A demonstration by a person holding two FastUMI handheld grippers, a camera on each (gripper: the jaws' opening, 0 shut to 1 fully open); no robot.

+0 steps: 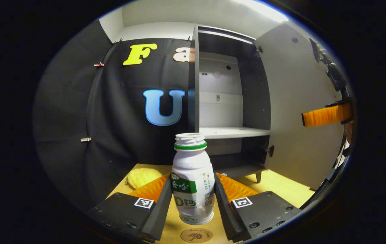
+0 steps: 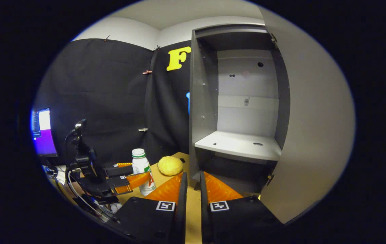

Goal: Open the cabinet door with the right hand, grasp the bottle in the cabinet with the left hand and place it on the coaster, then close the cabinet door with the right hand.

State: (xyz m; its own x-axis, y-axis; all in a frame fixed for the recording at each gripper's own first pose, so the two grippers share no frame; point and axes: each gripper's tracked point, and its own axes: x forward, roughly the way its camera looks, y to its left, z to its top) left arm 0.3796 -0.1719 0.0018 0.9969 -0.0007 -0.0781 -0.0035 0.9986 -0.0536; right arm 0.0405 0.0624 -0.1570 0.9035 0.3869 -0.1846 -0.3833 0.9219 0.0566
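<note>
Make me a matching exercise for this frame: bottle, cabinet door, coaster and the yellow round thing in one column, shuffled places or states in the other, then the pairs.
Things:
1. bottle
2. cabinet door
3. coaster
4. yellow round object

Places or states:
A. swung open
B. on the table just under the bottle
C. between the left gripper fingers
D. on the table left of the cabinet

Pairs: 1-C, 2-A, 3-B, 4-D

White bottle (image 1: 193, 179) upright above coaster (image 1: 196, 235); cabinet door (image 1: 298, 112) open.
</note>
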